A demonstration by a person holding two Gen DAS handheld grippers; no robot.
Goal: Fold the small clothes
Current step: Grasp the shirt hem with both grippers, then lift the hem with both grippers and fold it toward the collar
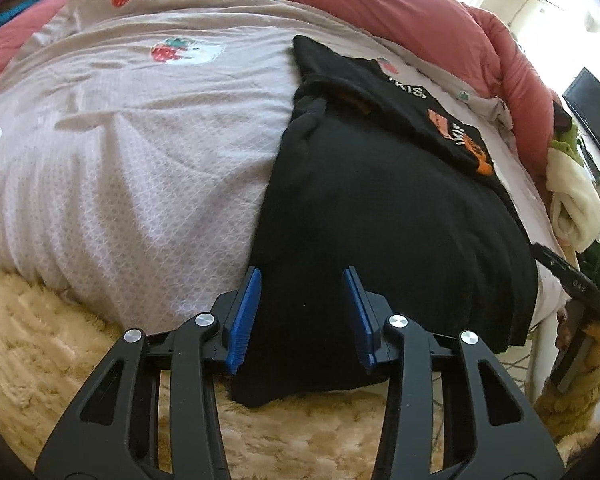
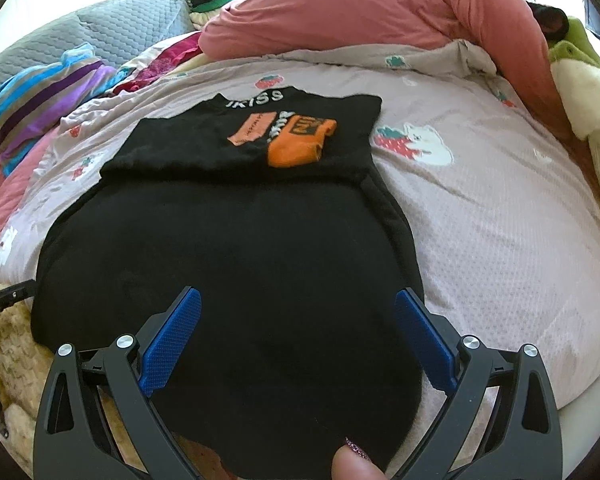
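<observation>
A small black garment (image 1: 380, 220) lies flat on the bed, its near hem hanging over the edge. Its top part is folded down, showing an orange print (image 2: 300, 140) and white letters. My left gripper (image 1: 302, 272) hovers at the garment's lower left part; the blue pads (image 1: 246, 312) stand apart with black cloth lying between them, not pinched. My right gripper (image 2: 299, 294) is wide open over the garment's (image 2: 228, 260) near hem, one pad on each side of it. A fingertip (image 2: 352, 460) shows at the bottom edge.
The bed has a pale pink sheet (image 1: 140, 140) with strawberry prints. A pink duvet (image 2: 360, 12) is bunched at the back, striped cloth (image 2: 48, 96) and a grey pillow (image 2: 100, 24) at the left, a cream blanket (image 2: 588, 92) at the right. A fluffy cream rug (image 1: 40, 340) lies below.
</observation>
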